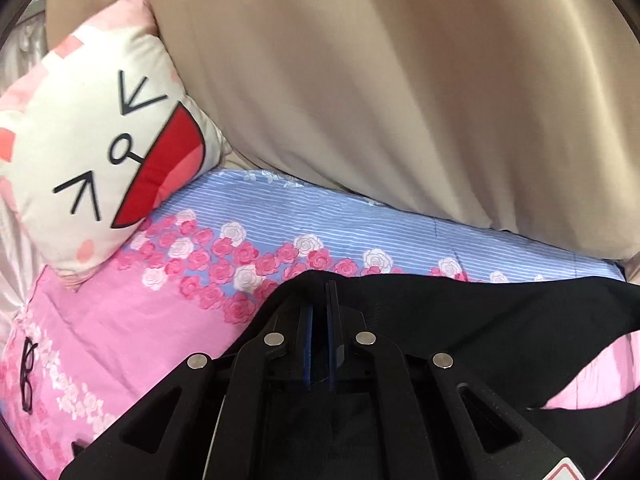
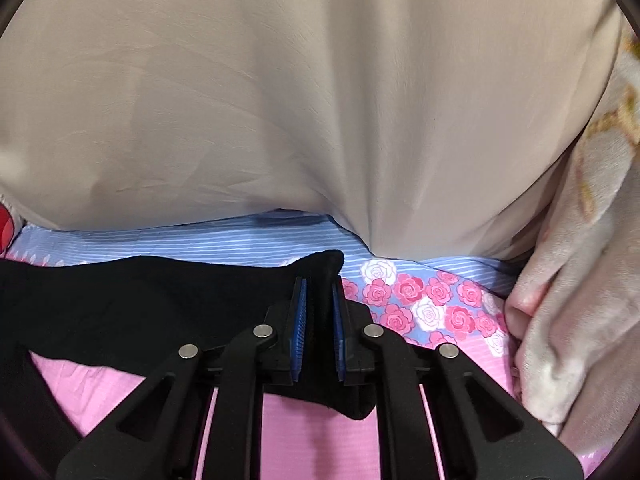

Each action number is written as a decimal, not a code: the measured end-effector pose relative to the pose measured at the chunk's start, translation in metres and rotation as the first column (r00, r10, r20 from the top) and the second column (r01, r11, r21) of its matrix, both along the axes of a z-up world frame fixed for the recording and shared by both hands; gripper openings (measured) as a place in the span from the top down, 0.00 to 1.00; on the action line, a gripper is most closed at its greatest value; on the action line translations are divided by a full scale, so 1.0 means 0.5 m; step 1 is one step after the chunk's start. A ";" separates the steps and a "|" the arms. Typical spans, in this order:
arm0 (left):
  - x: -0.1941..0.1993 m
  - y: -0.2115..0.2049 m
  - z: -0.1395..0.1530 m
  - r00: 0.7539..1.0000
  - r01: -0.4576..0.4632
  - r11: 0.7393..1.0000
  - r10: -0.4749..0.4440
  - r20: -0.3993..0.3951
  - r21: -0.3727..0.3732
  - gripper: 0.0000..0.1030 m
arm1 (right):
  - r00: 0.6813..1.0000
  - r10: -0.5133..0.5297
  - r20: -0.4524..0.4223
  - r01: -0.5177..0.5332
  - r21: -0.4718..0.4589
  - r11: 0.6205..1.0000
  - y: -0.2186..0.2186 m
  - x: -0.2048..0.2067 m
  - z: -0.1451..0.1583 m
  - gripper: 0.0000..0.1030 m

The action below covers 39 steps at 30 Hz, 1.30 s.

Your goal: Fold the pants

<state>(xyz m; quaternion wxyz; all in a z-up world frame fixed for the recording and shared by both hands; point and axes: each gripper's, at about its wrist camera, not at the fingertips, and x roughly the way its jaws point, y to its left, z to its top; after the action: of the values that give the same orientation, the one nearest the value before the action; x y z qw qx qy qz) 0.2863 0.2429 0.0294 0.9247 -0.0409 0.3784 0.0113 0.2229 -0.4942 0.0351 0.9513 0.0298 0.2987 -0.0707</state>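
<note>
Black pants (image 2: 140, 304) stretched over floral bedsheet (image 2: 420, 300), edge lifted. Left gripper (image 1: 320, 312) clamped on one corner, right gripper (image 2: 320, 300) pinching other. Fold step underway, likely; next: carry edge across evenly, keep fabric taut.

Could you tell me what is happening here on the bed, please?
A person is folding black pants on a floral bedsheet, with a gripper in each hand. The left gripper is shut on one part of the fabric's edge, and the right gripper is shut on another, with the edge stretched between them. A cat-face pillow and a beige duvet lie behind.
</note>
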 end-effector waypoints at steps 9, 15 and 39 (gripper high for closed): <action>-0.272 0.016 0.051 0.986 0.135 0.988 -0.127 0.103 -0.072 0.95 | 0.985 0.050 0.167 -0.038 -0.075 0.996 0.019 -0.239 0.085 0.96; -0.416 0.011 -0.044 0.984 0.175 0.984 -0.176 -0.024 -0.040 0.95 | 1.000 -0.006 0.016 0.007 -0.016 1.000 -0.030 -0.287 -0.015 0.91; -0.458 0.042 -0.015 0.996 0.094 0.993 -0.093 -0.016 0.072 0.93 | 0.989 0.142 0.050 -0.121 -0.297 0.947 0.116 -0.378 0.044 0.95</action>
<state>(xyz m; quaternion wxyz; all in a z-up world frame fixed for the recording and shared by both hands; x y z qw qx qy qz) 0.0572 0.2638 0.0217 0.9227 0.0106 0.3850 -0.0181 0.0337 -0.4362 0.0572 0.9577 -0.1290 0.2522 -0.0497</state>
